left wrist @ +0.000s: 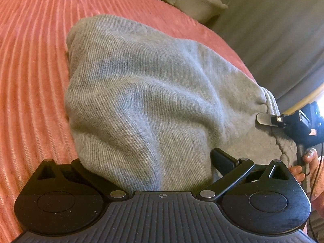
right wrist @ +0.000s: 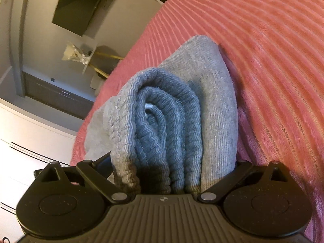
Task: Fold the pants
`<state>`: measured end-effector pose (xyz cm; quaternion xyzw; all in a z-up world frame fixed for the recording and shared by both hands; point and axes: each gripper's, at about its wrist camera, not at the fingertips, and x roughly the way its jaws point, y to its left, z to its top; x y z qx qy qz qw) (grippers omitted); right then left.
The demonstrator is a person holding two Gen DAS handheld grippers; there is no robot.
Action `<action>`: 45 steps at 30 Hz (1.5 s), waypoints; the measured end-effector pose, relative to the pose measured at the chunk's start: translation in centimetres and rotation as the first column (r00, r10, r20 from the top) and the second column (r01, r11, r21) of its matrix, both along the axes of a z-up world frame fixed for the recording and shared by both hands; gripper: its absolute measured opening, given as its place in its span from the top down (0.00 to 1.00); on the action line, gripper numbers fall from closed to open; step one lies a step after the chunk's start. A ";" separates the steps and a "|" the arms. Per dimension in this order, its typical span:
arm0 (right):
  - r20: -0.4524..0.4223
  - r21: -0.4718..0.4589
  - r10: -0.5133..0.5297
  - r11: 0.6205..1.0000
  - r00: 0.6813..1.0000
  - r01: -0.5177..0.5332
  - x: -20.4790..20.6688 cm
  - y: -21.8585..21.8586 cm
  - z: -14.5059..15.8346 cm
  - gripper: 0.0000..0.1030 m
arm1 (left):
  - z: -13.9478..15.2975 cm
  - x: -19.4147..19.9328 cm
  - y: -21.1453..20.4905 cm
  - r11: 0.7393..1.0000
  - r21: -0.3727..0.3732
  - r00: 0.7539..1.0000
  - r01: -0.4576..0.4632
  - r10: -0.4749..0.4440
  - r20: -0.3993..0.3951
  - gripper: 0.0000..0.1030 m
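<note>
Grey sweatpants [left wrist: 141,91] lie bunched in a thick fold on a pink ribbed bedspread [left wrist: 30,60]. My left gripper [left wrist: 149,166] is shut on the near end of the bundle; cloth fills the gap and hides its left finger. In the left wrist view my right gripper [left wrist: 265,119] clamps the ribbed waistband at the right edge. In the right wrist view that ribbed waistband [right wrist: 162,111] is stacked in several layers between the fingers of my right gripper [right wrist: 164,168], which is shut on it. The smooth grey leg cloth [right wrist: 212,93] lies to the right.
A person's hand [left wrist: 307,158] holds the right gripper's handle. The bed's edge runs close behind the pants, with a grey cushion [left wrist: 200,4] and grey curtain [left wrist: 273,30] beyond. White drawers [right wrist: 30,141] and a dark panel [right wrist: 81,6] stand off the bed.
</note>
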<state>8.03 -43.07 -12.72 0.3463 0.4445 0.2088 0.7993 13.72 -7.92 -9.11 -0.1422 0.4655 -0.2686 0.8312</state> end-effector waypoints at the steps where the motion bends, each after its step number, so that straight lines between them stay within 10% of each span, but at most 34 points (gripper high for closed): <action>1: -0.006 -0.014 -0.002 1.000 1.000 0.002 0.2 0.4 0.2 0.05 | 0.2 0.0 0.3 1.000 -0.001 1.000 -0.001 0.001 -0.003 0.00; 10: -0.008 -0.237 0.004 0.972 1.000 -0.005 0.8 5.0 2.6 0.18 | 0.6 0.0 -0.1 0.999 -0.001 0.999 -0.033 0.033 -0.003 0.04; 15: 0.056 -0.431 0.040 0.902 0.998 -0.012 -0.7 9.3 5.9 0.39 | 1.6 -0.6 -0.1 1.000 -0.010 0.999 -0.029 0.029 0.023 0.38; 23: 0.197 -0.413 0.051 0.910 0.979 0.035 -1.8 13.0 10.3 0.48 | 5.7 -1.4 0.9 0.997 -0.019 0.987 -0.079 0.081 0.139 0.60; 33: 0.332 -0.318 0.099 0.948 0.938 0.012 6.9 17.3 14.6 0.49 | 11.5 3.0 3.7 0.974 0.036 0.932 -0.225 0.205 0.298 0.59; 38: 0.304 -0.353 0.118 0.935 0.945 -0.003 12.3 18.1 12.6 0.35 | 7.9 7.4 6.8 0.941 0.118 0.943 -0.318 0.302 0.139 0.31; 40: 0.204 -0.493 0.107 0.870 0.973 0.008 13.8 17.5 10.9 0.17 | 6.0 7.5 8.9 0.896 0.202 0.918 -0.395 0.392 0.054 0.31; 43: 0.175 -0.648 0.036 0.757 0.984 0.087 13.6 16.5 10.2 0.08 | 5.6 4.5 13.0 0.864 0.097 0.870 -0.493 0.490 0.057 0.13; 45: 0.258 -0.602 0.046 0.789 0.965 0.123 11.5 16.1 11.4 0.07 | 6.1 2.6 14.1 0.815 0.043 0.816 -0.578 0.575 0.067 0.14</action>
